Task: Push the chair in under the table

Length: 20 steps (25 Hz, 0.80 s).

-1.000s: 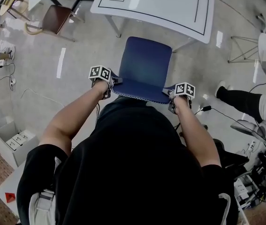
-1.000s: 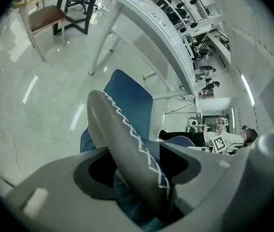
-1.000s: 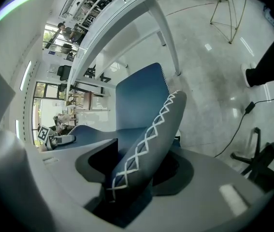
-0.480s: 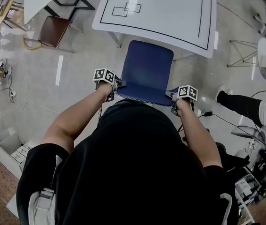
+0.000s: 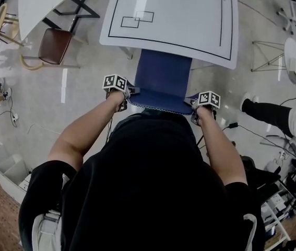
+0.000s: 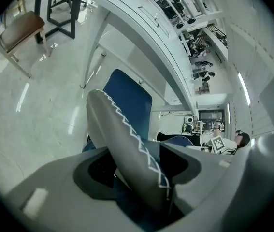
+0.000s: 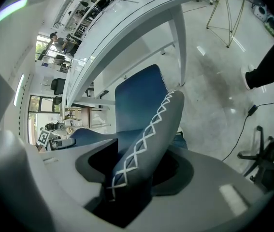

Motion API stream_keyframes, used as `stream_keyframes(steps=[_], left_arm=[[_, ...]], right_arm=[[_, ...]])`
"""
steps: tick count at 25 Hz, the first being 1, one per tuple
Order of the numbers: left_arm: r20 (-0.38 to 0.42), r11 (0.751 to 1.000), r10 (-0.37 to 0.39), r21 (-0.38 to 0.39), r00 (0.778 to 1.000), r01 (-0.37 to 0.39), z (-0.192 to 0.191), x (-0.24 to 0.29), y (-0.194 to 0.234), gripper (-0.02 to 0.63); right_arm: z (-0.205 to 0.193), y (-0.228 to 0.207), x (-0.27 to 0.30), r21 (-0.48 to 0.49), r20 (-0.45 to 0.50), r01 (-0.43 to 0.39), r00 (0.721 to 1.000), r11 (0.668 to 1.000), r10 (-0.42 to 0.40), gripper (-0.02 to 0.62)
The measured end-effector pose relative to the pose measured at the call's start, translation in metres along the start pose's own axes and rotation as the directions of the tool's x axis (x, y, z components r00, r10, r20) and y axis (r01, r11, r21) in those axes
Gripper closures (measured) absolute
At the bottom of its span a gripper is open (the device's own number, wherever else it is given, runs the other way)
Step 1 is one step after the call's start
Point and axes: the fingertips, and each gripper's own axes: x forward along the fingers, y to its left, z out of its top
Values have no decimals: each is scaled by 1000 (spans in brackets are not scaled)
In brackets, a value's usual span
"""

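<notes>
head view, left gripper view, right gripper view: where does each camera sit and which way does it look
Head view: on the person's head, looking steeply down at the blue chair and white table; torso, forearms, left gripper and right gripper show.
Left gripper view: on the left gripper, looking along its fingers, shut on the chair back, towards the table.
Right gripper view: the same from the right gripper; its fingers clamp the chair back.
Shared: all three show chair and table.

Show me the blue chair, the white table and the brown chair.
blue chair (image 5: 161, 77), head view, on its seat.
white table (image 5: 184, 14), head view, on its top.
brown chair (image 5: 54, 45), head view, on its seat.
</notes>
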Motion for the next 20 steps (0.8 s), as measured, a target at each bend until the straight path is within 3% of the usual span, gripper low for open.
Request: stream_keyframes(steps=[20], left_arm=[[47, 999, 15, -35, 999, -14, 105, 22, -11, 215]], right_arm=[[122, 11, 22, 28, 66, -54, 996, 998, 52, 348]])
